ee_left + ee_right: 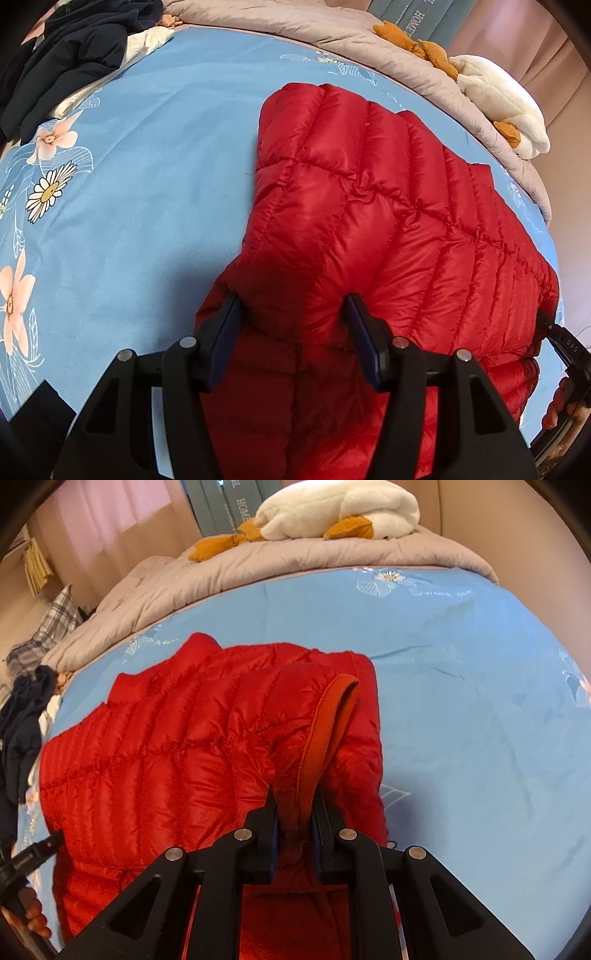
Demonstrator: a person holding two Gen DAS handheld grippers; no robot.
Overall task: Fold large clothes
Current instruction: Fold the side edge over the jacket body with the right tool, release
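A red quilted down jacket lies on a blue flowered bedsheet. My left gripper has its jaws wide apart around a raised fold of the jacket near its left edge; whether the pads press it I cannot tell. In the right wrist view the jacket spreads to the left. My right gripper is shut on the jacket's orange-lined cuff or hem and holds it up above the sheet.
A grey quilt and a white and orange plush toy lie along the far edge of the bed. Dark navy clothes are piled at the far left. A plaid pillow lies beyond them.
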